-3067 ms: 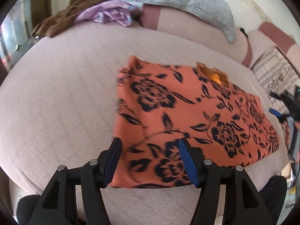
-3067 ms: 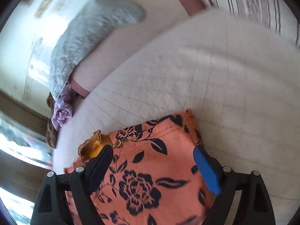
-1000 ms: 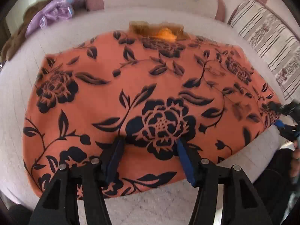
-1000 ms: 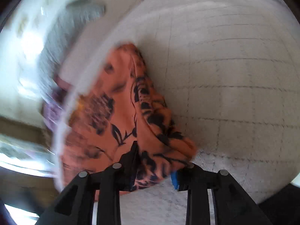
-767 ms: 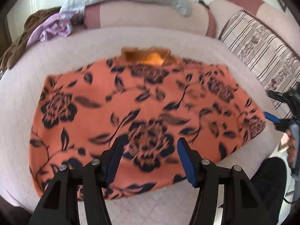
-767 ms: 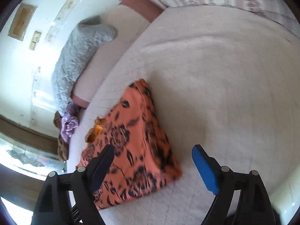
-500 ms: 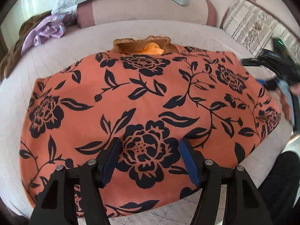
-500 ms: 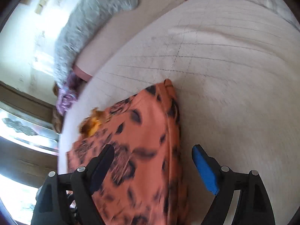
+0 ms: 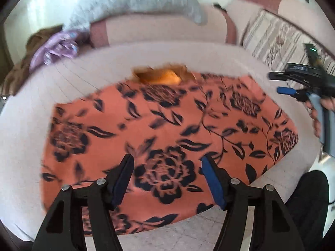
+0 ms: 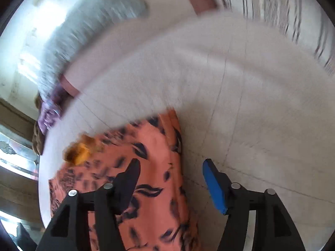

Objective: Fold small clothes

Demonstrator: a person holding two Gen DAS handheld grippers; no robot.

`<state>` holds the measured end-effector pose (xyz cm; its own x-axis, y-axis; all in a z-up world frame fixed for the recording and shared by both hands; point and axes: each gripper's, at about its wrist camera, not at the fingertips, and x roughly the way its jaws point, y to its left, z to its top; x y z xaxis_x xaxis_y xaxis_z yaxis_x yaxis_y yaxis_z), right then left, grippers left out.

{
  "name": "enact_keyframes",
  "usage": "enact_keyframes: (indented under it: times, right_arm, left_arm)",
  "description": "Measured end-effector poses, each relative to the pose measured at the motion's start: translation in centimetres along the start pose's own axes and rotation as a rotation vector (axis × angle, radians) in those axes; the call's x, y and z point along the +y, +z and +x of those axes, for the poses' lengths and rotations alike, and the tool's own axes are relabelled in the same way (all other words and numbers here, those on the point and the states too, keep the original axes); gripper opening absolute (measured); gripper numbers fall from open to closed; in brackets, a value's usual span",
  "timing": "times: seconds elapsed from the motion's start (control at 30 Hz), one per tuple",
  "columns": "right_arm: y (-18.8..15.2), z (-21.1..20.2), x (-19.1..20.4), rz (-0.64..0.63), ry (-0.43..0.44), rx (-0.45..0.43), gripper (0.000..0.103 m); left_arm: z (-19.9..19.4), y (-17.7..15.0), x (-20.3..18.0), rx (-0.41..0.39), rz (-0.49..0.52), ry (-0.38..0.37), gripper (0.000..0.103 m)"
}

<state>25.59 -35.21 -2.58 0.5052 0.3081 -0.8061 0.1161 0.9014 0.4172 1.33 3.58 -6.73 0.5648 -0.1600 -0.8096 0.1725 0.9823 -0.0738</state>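
Orange floral garment [image 9: 167, 129]: spread flat on the pale quilted bed [image 9: 88, 67], near edge toward me, an orange-brown piece [image 9: 161, 76] showing at its far edge. My left gripper [image 9: 167, 167]: fingers apart, holding nothing, above the near hem. My right gripper [image 10: 170, 171]: fingers apart, empty, over the garment's right edge. Grey pillow [image 9: 136, 0] far; purple cloth [image 9: 56, 48] far left.

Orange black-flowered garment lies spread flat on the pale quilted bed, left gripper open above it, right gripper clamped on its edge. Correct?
Not quite. The right gripper is open, not clamped, as the right wrist view shows. The orange black-flowered garment does lie flat on the pale quilted bed, left gripper open.
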Motion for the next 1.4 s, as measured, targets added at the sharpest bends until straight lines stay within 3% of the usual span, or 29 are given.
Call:
enact_keyframes:
  times: [0.07, 0.13, 0.2, 0.23, 0.27, 0.3, 0.33, 0.43, 0.53, 0.57, 0.6, 0.67, 0.7, 0.77, 0.83, 0.9, 0.97, 1.03, 1.13, 1.17, 1.23, 1.37, 1.4]
  right_arm:
    - [-1.0, -2.9, 1.2, -0.005, 0.089, -0.038, 0.074]
    - [-2.6, -4.6, 2.7, -0.015, 0.227, -0.023, 0.087]
    - [-4.8, -4.1, 3.6, -0.03, 0.329, 0.021, 0.089]
    - [-6.0, -2.9, 3.7, -0.036, 0.334, 0.064, 0.089]
    - [-6.9, -1.0, 3.6, -0.04, 0.287, 0.127, 0.089]
    - [-8.1, 1.6, 2.8, -0.021, 0.16, 0.225, 0.085]
    - [-8.5, 2.1, 2.6, -0.016, 0.143, 0.231, 0.083]
    - [-8.8, -0.6, 4.4, -0.059, 0.156, 0.125, 0.083]
    - [-9.2, -3.1, 6.5, -0.08, 0.226, 0.04, 0.086]
    - [-9.8, -2.9, 6.9, -0.097, 0.252, 0.052, 0.087]
    - [-10.2, -2.2, 6.9, -0.105, 0.245, 0.077, 0.087]
    - [-11.4, 1.3, 5.7, -0.084, 0.128, 0.198, 0.086]
    - [-11.6, 1.8, 5.1, -0.059, 0.109, 0.22, 0.084]
    - [-11.6, 0.2, 5.1, -0.046, 0.138, 0.159, 0.084]
    - [-11.4, -1.6, 6.2, -0.064, 0.166, 0.113, 0.084]
    - [-11.6, -2.4, 7.2, -0.097, 0.195, 0.087, 0.084]
    - [-12.1, -1.6, 6.9, -0.1, 0.189, 0.125, 0.084]
    - [-12.5, 0.9, 5.1, -0.044, 0.105, 0.213, 0.083]
    - [-12.3, -0.7, 5.4, -0.021, 0.134, 0.158, 0.082]
    - [-12.2, -1.3, 5.9, -0.04, 0.15, 0.139, 0.083]
    - [-12.3, -1.5, 6.7, -0.072, 0.167, 0.125, 0.083]
    - [-12.9, 1.1, 5.7, -0.041, 0.089, 0.211, 0.083]
    - [-12.9, 0.7, 5.4, -0.024, 0.103, 0.193, 0.083]
  left_arm:
    - [0.7, -0.6, 1.4, 0.037, -0.054, 0.013, 0.068]
    - [3.6, -2.0, 3.5, 0.181, -0.137, 0.038, 0.066]
    - [2.7, -2.1, 3.7, 0.136, -0.143, 0.019, 0.066]
    - [2.0, -1.9, 3.6, 0.129, -0.148, 0.019, 0.066]
    - [0.9, -1.8, 3.6, 0.104, -0.157, 0.006, 0.067]
    - [-0.5, -1.6, 3.6, 0.059, -0.157, -0.008, 0.067]
    - [-1.4, -1.6, 3.8, 0.025, -0.15, -0.004, 0.067]
    - [-2.1, -2.4, 6.0, 0.011, -0.198, 0.064, 0.072]
    - [1.2, -4.3, 9.0, 0.165, -0.319, 0.085, 0.071]
    - [0.6, -4.5, 8.9, 0.116, -0.295, 0.082, 0.071]
    - [0.1, -4.3, 8.6, 0.116, -0.285, 0.09, 0.071]
    - [-1.2, -4.0, 8.2, 0.1, -0.303, 0.062, 0.071]
    - [-2.2, -3.8, 8.2, 0.058, -0.311, 0.044, 0.071]
    - [-3.7, -3.9, 8.5, -0.016, -0.318, 0.089, 0.072]
    - [-3.2, -4.3, 9.5, 0.009, -0.346, 0.13, 0.072]
    - [-0.8, -5.5, 10.9, 0.13, -0.373, 0.139, 0.071]
    - [-1.2, -5.5, 10.5, 0.108, -0.332, 0.151, 0.071]
    - [-2.7, -5.2, 9.7, 0.084, -0.345, 0.132, 0.071]
    - [-4.6, -5.6, 10.0, 0.011, -0.371, 0.139, 0.071]
    - [-4.1, -5.9, 10.5, 0.036, -0.383, 0.149, 0.071]
    - [-1.7, -7.2, 12.0, 0.157, -0.435, 0.163, 0.071]
    - [-3.8, -7.6, 12.4, 0.073, -0.491, 0.128, 0.071]
    - [-4.7, -7.6, 12.4, 0.03, -0.482, 0.128, 0.071]
